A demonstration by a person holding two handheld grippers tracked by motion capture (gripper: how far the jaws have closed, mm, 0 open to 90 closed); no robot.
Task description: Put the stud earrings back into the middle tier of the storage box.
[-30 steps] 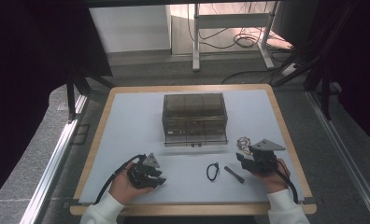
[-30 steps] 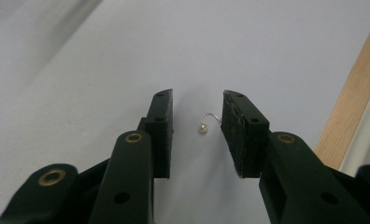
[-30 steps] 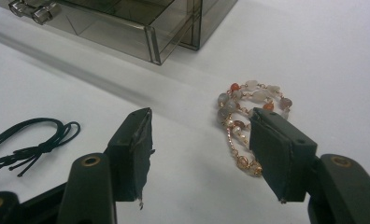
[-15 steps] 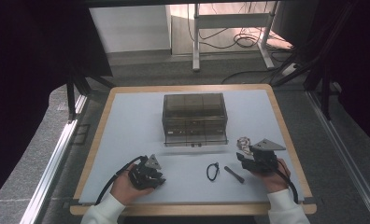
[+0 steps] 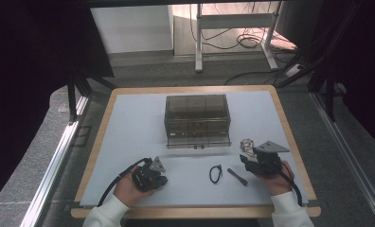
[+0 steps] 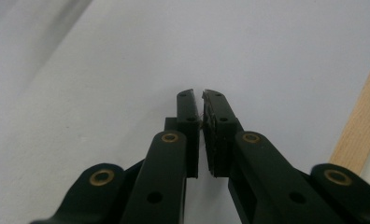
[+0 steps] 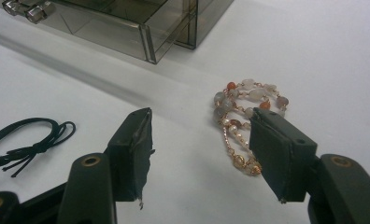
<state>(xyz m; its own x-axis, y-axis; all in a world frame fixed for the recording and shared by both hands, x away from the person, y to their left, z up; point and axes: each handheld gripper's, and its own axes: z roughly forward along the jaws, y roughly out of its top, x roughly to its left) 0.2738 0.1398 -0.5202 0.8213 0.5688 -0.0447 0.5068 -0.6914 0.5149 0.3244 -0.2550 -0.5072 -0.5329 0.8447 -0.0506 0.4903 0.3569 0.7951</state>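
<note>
L gripper [image 5: 163, 178] sits near the desk's front edge, left of centre, held in the left hand [image 5: 126, 187]. Its jaws have just been closing and now stand nearly together w/ only a thin slit between the pads [image 6: 188, 122]; nothing between them, just bare desk [image 6: 127, 56] beneath.

R gripper [image 5: 244, 159] is by the front right of the desk, in the right hand [image 5: 276, 176]. Jaws wide apart, holding nothing. In the right gripper view a beaded bracelet [image 7: 246, 112] lies flat on the desk just ahead of the right-side pad [image 7: 272, 154], partly hidden behind it, not between the pads.

Black cord loop [image 5: 216, 173] and a small dark stick [image 5: 236, 176] lie between the two grippers, close to the front edge, stick nearer the R gripper. Smoky clear drawer box [image 5: 197, 121] stands mid-desk, behind everything, w/ two small knobs [image 7: 26, 10] on the front.
</note>
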